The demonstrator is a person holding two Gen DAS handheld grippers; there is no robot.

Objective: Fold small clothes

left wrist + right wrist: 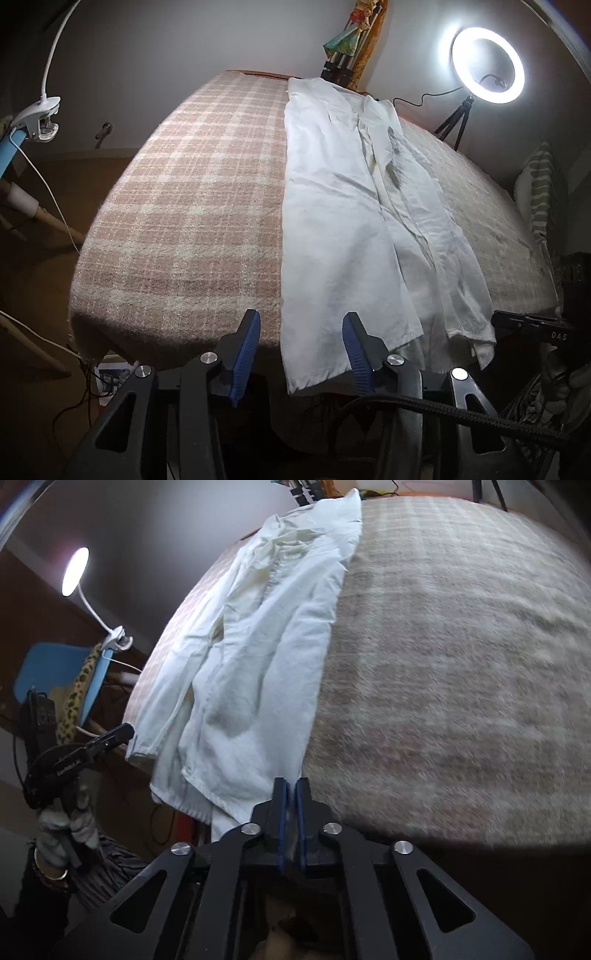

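Two tongs sit at the near edge of the surface (177,206), which is draped in a pink-and-white plaid blanket (461,664). Nearest, the left tongs (301,332) stand with blue pads wide apart, holding nothing, just in front of the hem of a white garment (343,229). The right tongs (291,794) have their pads pressed together at the garment's near right corner; whether cloth is pinched between them cannot be told. The garment lies lengthwise from the near edge, where its hem overhangs, to the far edge, folded into a long strip. Beyond stand a lit ring light (487,64) and a clip lamp (75,570).
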